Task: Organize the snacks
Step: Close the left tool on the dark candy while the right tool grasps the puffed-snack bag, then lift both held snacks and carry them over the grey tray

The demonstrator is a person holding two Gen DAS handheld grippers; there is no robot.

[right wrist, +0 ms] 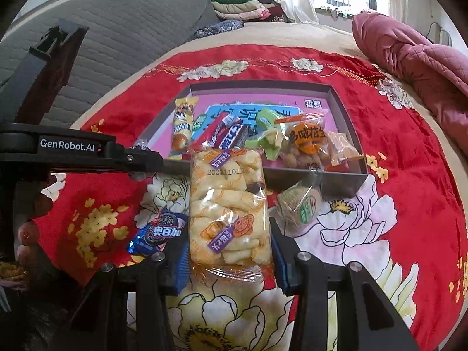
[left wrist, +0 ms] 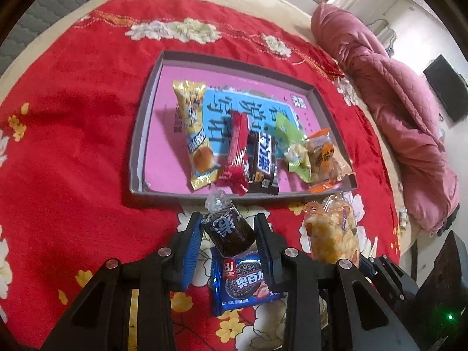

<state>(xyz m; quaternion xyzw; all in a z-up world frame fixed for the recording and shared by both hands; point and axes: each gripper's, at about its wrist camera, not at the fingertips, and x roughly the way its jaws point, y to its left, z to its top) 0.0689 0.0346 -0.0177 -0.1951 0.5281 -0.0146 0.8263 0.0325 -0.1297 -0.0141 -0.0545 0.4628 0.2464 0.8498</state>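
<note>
Two snacks are in hand above the near edge of the bed: the left gripper (left wrist: pixel 228 241) has its fingers clamped on a small dark cake (left wrist: pixel 226 231) in clear wrap, and the right gripper (right wrist: pixel 229 247) has its fingers clamped on the sides of a clear bag of puffed crackers (right wrist: pixel 229 207). Both hang just short of the shallow grey box (left wrist: pixel 137 134), which sits toward the middle of the red flowered bedspread (left wrist: pixel 73 117) and already holds a row of wrapped bars and nut packets. The cake looks soft and squashy, so a light hold across its middle seems wise; its crinkled twist end would slip. The cracker bag is puffy, light and brittle inside, and the film looks slick; taking it low on the sides, as now, should spare the pieces. A blue cookie packet (left wrist: pixel 244 280) and a round wrapped pastry (right wrist: pixel 298 207) lie loose on the bedspread near the box's front wall, both glossy. The box has stiff card walls and a pink printed floor.
</note>
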